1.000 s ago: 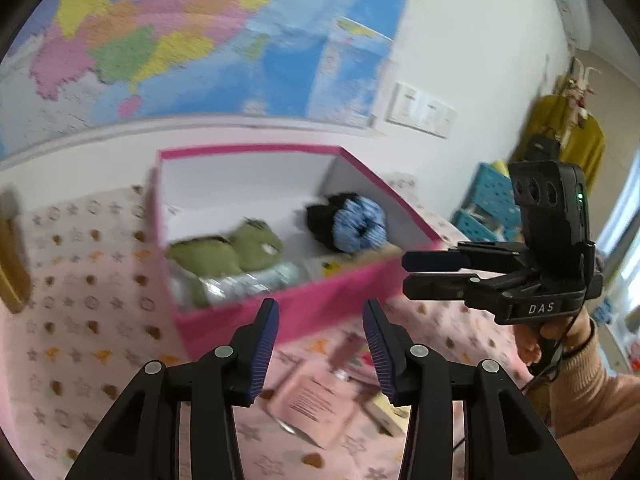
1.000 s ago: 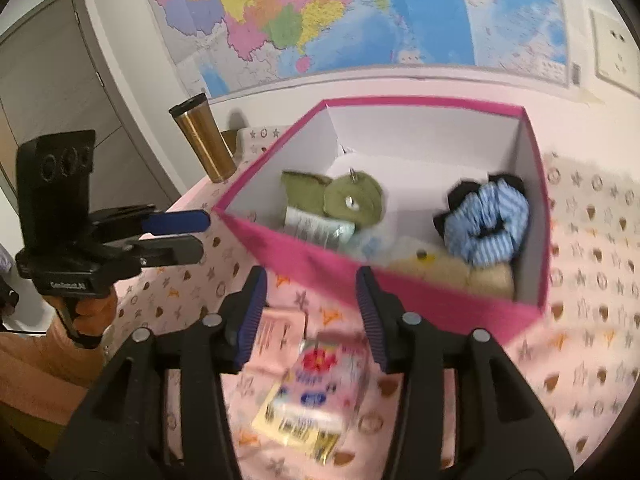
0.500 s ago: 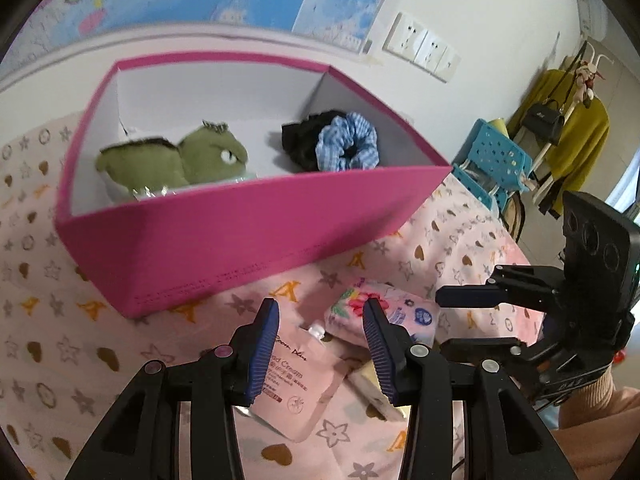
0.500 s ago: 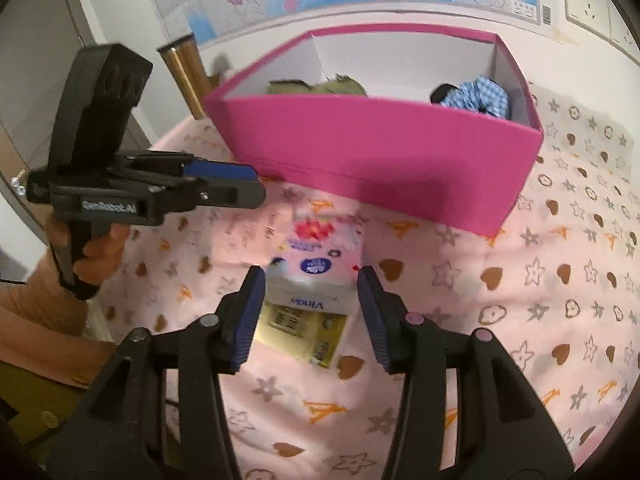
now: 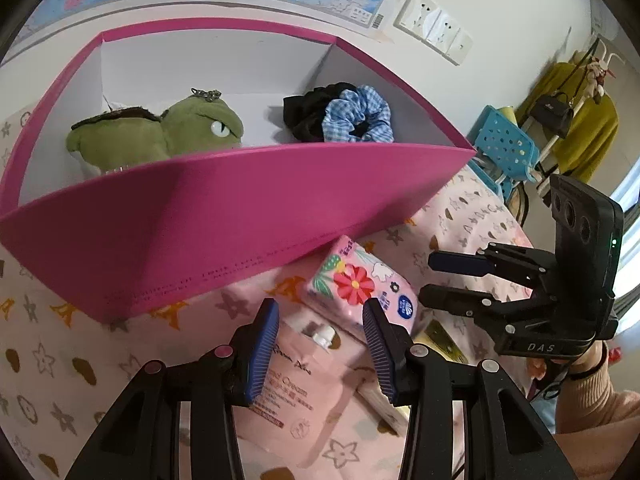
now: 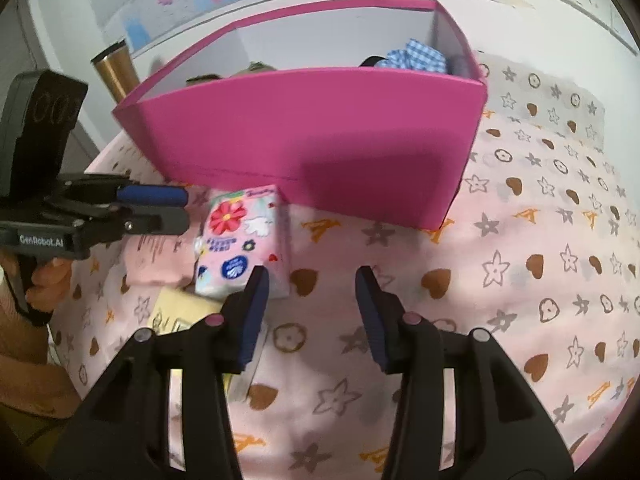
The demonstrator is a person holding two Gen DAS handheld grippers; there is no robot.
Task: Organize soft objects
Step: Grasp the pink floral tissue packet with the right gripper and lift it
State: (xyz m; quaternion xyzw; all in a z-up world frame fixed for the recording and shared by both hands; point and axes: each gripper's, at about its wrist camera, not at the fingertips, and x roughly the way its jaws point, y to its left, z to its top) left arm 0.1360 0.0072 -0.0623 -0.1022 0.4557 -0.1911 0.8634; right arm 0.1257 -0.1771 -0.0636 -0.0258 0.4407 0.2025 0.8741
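The left hand-held gripper (image 5: 318, 326) is held with its jaws apart and nothing clamped, above a pink hand-cream pouch (image 5: 294, 390) lying on the patterned pink cloth (image 6: 520, 280). The right hand-held gripper (image 6: 308, 300) is likewise apart and empty, just beside a flowered tissue pack (image 6: 240, 240) set against the pink box (image 5: 224, 216). Inside the box, a green plush toy (image 5: 160, 132) and a blue checked scrunchie (image 5: 356, 114) are kept.

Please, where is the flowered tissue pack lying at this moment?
The tissue pack lies on the pink cloth just in front of the pink box, beside the cream pouch; the left wrist view shows it just beyond that gripper's fingertips.
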